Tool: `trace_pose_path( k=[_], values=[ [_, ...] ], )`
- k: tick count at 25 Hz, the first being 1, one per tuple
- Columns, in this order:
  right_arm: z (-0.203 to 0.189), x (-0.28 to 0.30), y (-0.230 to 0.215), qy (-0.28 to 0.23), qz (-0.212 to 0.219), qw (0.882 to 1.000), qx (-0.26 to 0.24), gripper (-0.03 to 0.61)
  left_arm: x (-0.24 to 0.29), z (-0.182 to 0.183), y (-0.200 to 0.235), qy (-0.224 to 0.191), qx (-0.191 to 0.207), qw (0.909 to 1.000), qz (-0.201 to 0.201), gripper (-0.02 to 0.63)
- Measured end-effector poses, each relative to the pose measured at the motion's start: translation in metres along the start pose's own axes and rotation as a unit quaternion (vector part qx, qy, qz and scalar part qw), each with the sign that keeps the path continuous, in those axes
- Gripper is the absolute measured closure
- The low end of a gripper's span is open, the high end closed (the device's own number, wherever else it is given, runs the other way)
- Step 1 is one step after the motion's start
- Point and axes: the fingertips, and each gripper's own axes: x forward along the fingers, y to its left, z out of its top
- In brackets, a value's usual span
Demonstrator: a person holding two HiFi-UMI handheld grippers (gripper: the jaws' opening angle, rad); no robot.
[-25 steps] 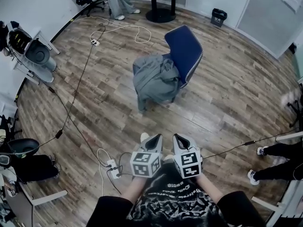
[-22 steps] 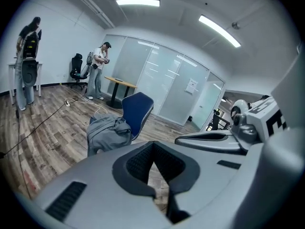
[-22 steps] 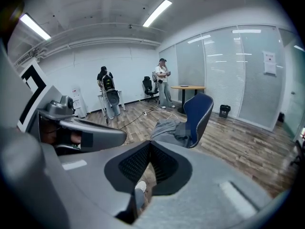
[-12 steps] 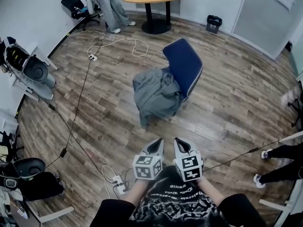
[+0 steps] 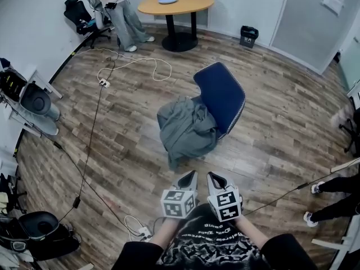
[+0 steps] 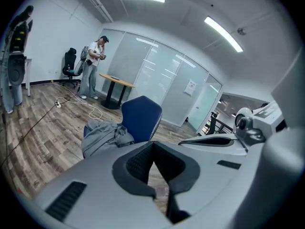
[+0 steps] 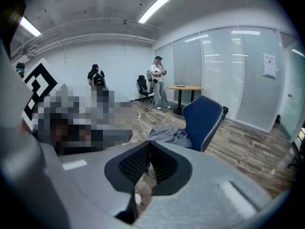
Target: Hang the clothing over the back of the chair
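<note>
A blue chair (image 5: 223,95) stands mid-floor, its back to the right. A grey garment (image 5: 185,128) lies heaped on its seat and hangs down the front; it also shows as the grey garment (image 6: 102,135) and the grey garment (image 7: 167,136) in both gripper views, with the blue chair (image 6: 141,119) and the blue chair (image 7: 202,119) behind it. My left gripper (image 5: 188,179) and right gripper (image 5: 215,179) are held side by side close to my body, short of the chair, both shut and empty. The left gripper (image 6: 153,151) and right gripper (image 7: 148,149) point at the chair.
Cables (image 5: 90,139) and a power strip (image 5: 143,231) run over the wood floor at left. A round table (image 5: 175,3) and a standing person (image 5: 119,10) are at the back. Equipment (image 5: 28,103) lines the left wall. A seated person's legs (image 5: 334,198) are at right.
Both grippers have come closer to the chair together, and the view has moved forward with them; the chair and garment now lie lower and nearer. The jaws stayed shut.
</note>
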Motion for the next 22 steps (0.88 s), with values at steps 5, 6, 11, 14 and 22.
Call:
trace_pose_path(
  k=[5,6,11,14,22],
  values=[
    [0.018,0.03,0.002,-0.001,-0.011,1.0,0.005,0.574,0.014,0.021,0.021,0.008,0.027,0.9995,-0.016,0.604],
    [0.022,0.036,0.003,-0.003,-0.012,1.0,0.006,0.574,0.016,0.025,0.025,0.009,0.031,0.9993,-0.019,0.604],
    [0.028,0.059,0.008,0.006,-0.019,1.0,0.014,0.574,0.021,0.041,0.05,0.008,0.04,0.9989,-0.024,0.604],
    [0.032,0.071,0.013,0.008,-0.019,1.0,0.022,0.574,0.023,0.047,0.065,0.007,0.037,0.999,-0.022,0.604],
    [0.038,0.089,0.019,0.017,-0.02,0.999,0.033,0.574,0.019,0.065,0.083,-0.006,0.042,0.9987,-0.027,0.604]
  ],
)
